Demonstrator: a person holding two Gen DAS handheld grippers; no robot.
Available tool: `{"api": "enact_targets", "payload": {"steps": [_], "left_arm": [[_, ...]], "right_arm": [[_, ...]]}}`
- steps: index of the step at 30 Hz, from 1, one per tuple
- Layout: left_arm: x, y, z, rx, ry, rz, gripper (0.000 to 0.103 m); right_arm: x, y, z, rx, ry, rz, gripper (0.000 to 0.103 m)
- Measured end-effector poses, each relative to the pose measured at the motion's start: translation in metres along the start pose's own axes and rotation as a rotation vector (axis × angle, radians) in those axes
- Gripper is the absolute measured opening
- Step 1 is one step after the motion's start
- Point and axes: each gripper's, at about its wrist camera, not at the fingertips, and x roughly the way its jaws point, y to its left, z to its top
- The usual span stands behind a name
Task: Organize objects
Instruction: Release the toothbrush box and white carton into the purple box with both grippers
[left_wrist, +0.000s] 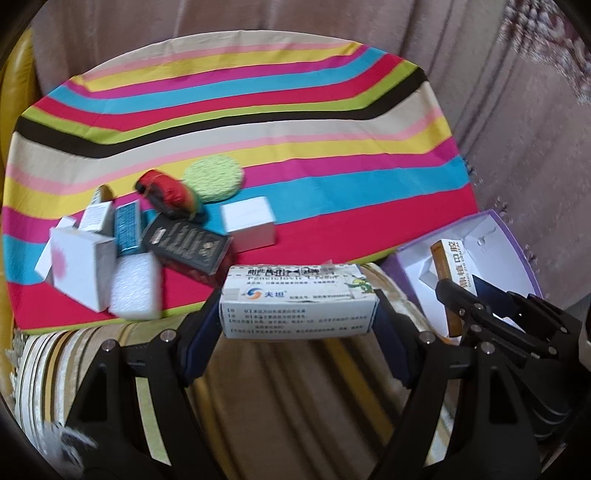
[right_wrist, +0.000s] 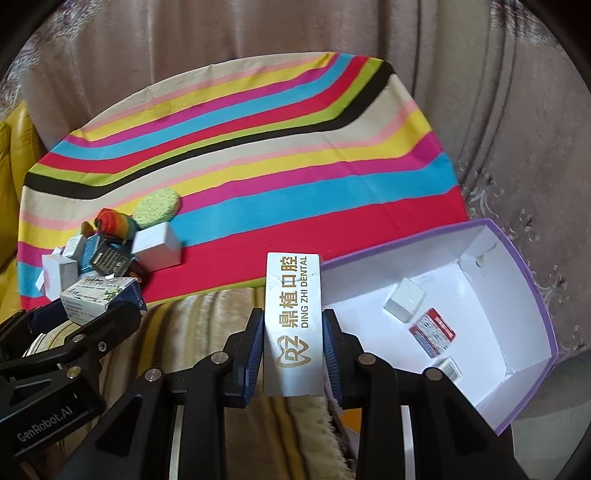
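My left gripper (left_wrist: 299, 314) is shut on a white medicine box (left_wrist: 297, 301) with blue print, held above the front edge of the striped cloth (left_wrist: 258, 110); it also shows in the right wrist view (right_wrist: 98, 297). My right gripper (right_wrist: 293, 343) is shut on a tall silver dental box (right_wrist: 293, 314), held upright just left of the purple-rimmed white box (right_wrist: 524, 266). In the left wrist view the dental box (left_wrist: 448, 269) hangs over that box's (left_wrist: 517, 251) left part.
A pile of small boxes (left_wrist: 110, 251), a white foam block (left_wrist: 136, 288), a black box (left_wrist: 188, 243), a rainbow yarn roll (left_wrist: 166, 192) and a green round pad (left_wrist: 214, 177) lie at the cloth's left. Three small items (right_wrist: 424, 325) lie in the purple-rimmed box. A curtain hangs behind.
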Motion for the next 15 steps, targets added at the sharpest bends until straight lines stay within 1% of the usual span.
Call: {"api": "enact_targets", "payload": {"steps": [8, 15], "left_arm": [[0.01, -0.037, 0.004, 0.097, 0.01, -0.028, 0.079], [0.018, -0.064, 0.006, 0.156, 0.019, -0.052, 0.079]], "right_arm": [[-0.002, -0.035, -0.008, 0.092, 0.016, -0.056, 0.032], [-0.004, -0.067, -0.017, 0.192, 0.034, -0.106, 0.032]]}}
